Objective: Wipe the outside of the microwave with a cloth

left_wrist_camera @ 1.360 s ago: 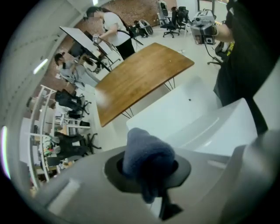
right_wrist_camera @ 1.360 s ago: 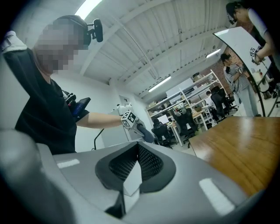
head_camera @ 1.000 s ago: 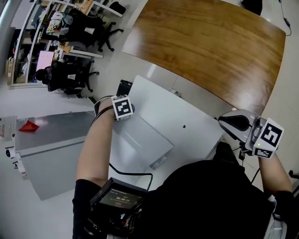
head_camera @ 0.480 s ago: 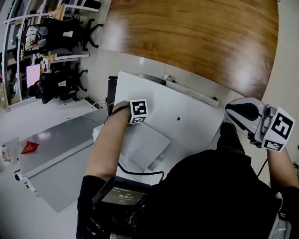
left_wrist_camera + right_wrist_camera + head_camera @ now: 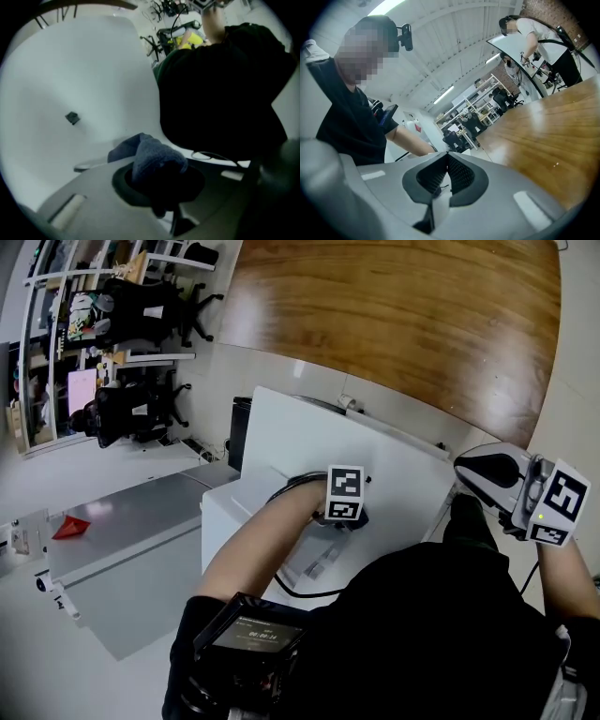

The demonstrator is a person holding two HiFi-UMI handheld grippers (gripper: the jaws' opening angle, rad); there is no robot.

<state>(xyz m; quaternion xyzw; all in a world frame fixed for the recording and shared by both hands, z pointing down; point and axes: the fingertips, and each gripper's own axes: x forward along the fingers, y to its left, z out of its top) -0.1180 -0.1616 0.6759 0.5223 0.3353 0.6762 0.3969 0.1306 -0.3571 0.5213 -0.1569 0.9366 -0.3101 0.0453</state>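
Observation:
The white microwave [image 5: 291,427] stands below me in the head view, its top [image 5: 70,70] filling the left gripper view. My left gripper [image 5: 349,518] rests on the near right part of that top, by a small dark mark [image 5: 367,479]. It is shut on a blue cloth [image 5: 150,157], which is bunched between the jaws and pressed against the white surface. My right gripper [image 5: 469,470] hangs in the air off the microwave's right side. Its jaws [image 5: 447,157] are closed with nothing in them.
A large wooden table [image 5: 403,315] lies beyond the microwave. A grey cabinet top [image 5: 122,531] with a red item [image 5: 70,528] stands to the left, with office chairs [image 5: 141,306] and shelves behind. A black cable [image 5: 300,592] runs along the microwave's near side. People stand by the far table [image 5: 534,37].
My left gripper has slid to the right across the microwave top with the cloth, from the left edge to near the dark mark. The right gripper has barely moved.

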